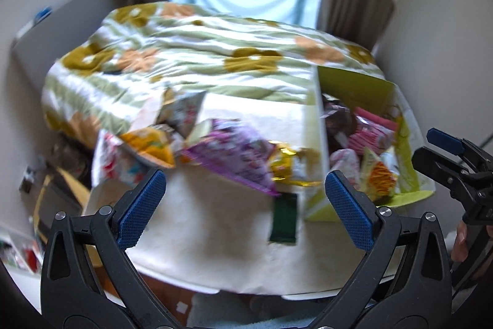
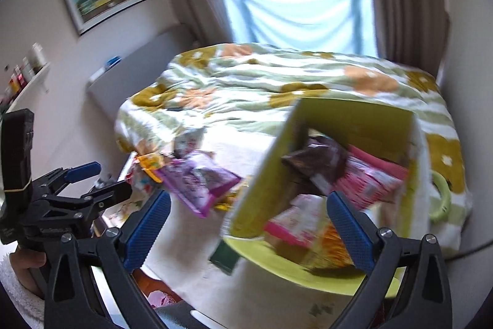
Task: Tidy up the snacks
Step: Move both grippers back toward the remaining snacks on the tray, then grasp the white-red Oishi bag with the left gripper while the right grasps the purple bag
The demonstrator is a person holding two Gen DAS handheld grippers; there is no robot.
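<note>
Left wrist view: the left gripper (image 1: pixel 245 205) is seen with its blue pads spread wide apart and nothing between them, held above a white cloth (image 1: pixel 215 233) spread on the bed. A purple snack bag (image 1: pixel 234 158) lies at twelve o'clock from the gripper, with a yellow-orange packet (image 1: pixel 151 145) at ten o'clock and a gold-wrapped snack (image 1: pixel 288 167) just beside the purple bag. A dark green packet (image 1: pixel 284 221) lies flat on the cloth at about two o'clock. A lime green box (image 1: pixel 406 150) holding pink and orange packets is placed at two o'clock. The floral duvet (image 1: pixel 200 51) lies beyond. Right wrist view: the right gripper (image 2: pixel 246 232) is likewise shown parted and empty, directly before the lime green box (image 2: pixel 262 174), in which a brown packet (image 2: pixel 320 162) and a pink packet (image 2: pixel 369 181) are seen. The purple snack bag (image 2: pixel 200 184) lies at eleven o'clock, the left gripper (image 2: pixel 101 179) at nine o'clock.
</note>
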